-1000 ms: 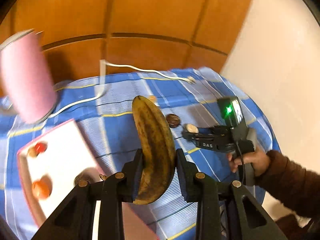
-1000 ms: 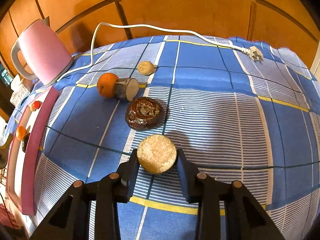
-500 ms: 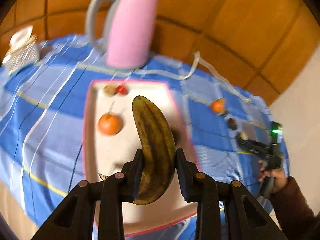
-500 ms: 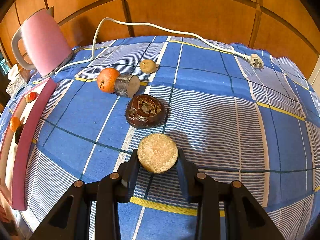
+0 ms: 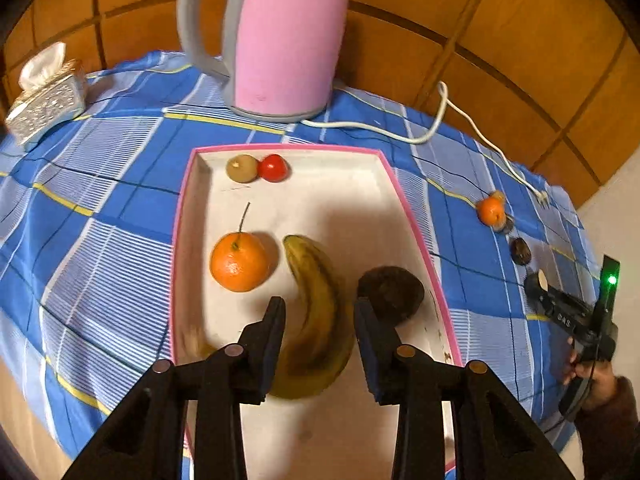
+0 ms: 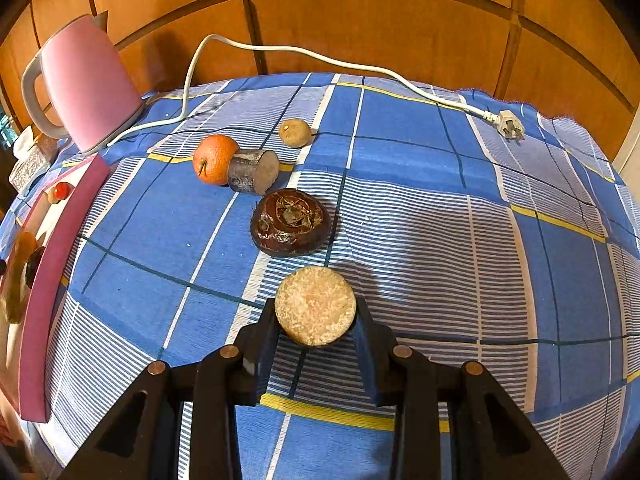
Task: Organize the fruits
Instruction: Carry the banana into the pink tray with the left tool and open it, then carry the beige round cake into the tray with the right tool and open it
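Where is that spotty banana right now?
In the left wrist view the banana lies in the pink-rimmed tray, between the opening fingers, with the orange on its left.

A pink kettle (image 5: 286, 36) stands near a tissue box (image 5: 46, 98).

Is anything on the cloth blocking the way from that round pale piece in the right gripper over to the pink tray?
Nothing visible does. The pale piece has bare cloth toward the tray; the dark brown fruit lies farther back.
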